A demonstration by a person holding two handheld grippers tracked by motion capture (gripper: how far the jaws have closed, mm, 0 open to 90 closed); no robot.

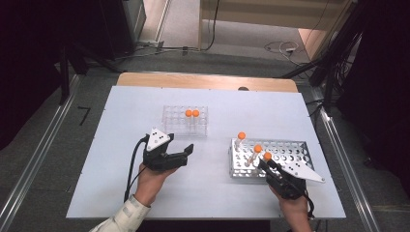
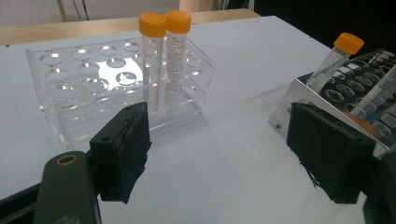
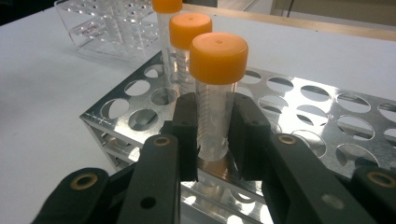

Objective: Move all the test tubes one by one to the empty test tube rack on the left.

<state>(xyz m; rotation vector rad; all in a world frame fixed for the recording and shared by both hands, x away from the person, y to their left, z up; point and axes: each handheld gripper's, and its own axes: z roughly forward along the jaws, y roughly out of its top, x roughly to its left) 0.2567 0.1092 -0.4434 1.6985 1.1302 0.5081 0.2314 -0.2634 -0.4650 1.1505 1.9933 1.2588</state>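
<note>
Right gripper (image 3: pixel 215 140) is clamped on an orange-capped centrifuge tube (image 3: pixel 215 93), its two black jaws pressing the clear wall just below the cap. That tube stands at the near edge of a metal tube rack (image 3: pixel 327 121), a perforated steel block with rows of round holes. Two more orange-capped tubes (image 3: pixel 187 51) stand behind it in the same rack, leaning slightly. Printed graduation marks run down the tubes, too small to read.

Left gripper (image 1: pixel 180 155) rests over the bare white table (image 1: pixel 208 193), jaws spread wide with nothing between them, between the two racks. Beyond it sits a clear acrylic tube rack (image 2: pixel 84 88) holding two upright orange-capped tubes (image 2: pixel 163 60) side by side near its right end. Faint red lettering shows on the acrylic rack in the right gripper view, illegible.
</note>
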